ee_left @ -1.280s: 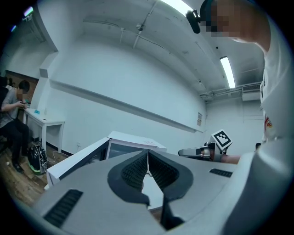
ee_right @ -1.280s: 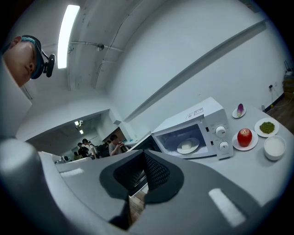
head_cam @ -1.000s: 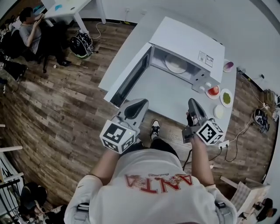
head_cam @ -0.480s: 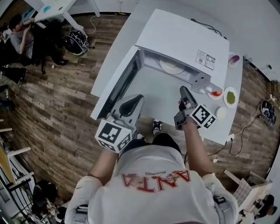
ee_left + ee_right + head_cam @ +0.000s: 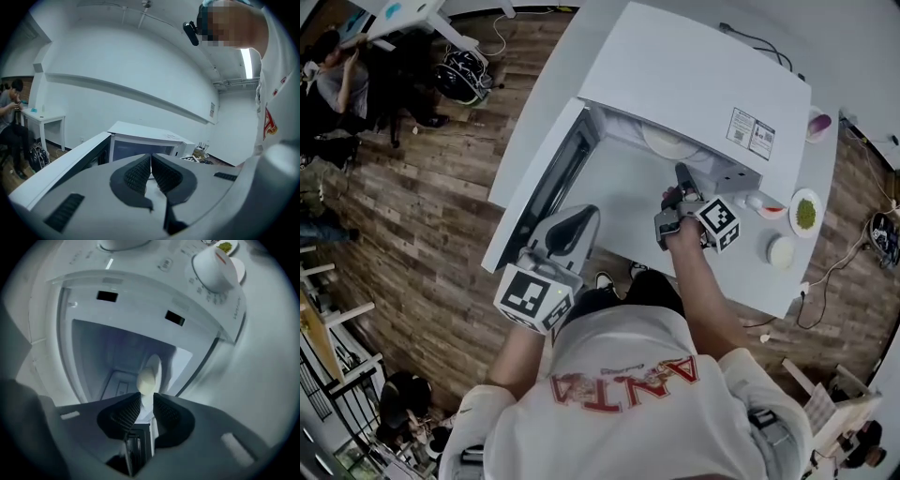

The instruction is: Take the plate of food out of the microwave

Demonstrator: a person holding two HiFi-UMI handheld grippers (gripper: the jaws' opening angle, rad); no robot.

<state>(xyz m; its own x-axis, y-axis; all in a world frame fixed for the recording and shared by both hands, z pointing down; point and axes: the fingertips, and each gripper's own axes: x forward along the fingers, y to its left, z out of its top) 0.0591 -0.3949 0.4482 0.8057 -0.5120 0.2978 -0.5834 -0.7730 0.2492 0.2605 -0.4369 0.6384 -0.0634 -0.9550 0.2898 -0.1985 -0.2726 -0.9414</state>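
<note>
Showing the approach to the open microwave [image 5: 694, 75]: over the preceding second the right claw [image 5: 680, 173] had travelled from beside the person's body, across the tabletop [image 5: 614, 202], to the mouth of the oven cavity. It was held rolled, so that the cavity appeared tilted in the right gripper view. Its jaws, shut at the start of that second, had just been opening and stood partly apart with nothing between them. That view looked past their tips at the plate of food [image 5: 667, 142], which lay on the oven floor, well inside and untouched. The left claw [image 5: 579, 217] had drifted only a little along the swung-out door [image 5: 539, 183]; its jaws were pressed together and empty. Judged from this, the reach was nearly complete, and the grasp on the plate's rim remained to be made
</note>
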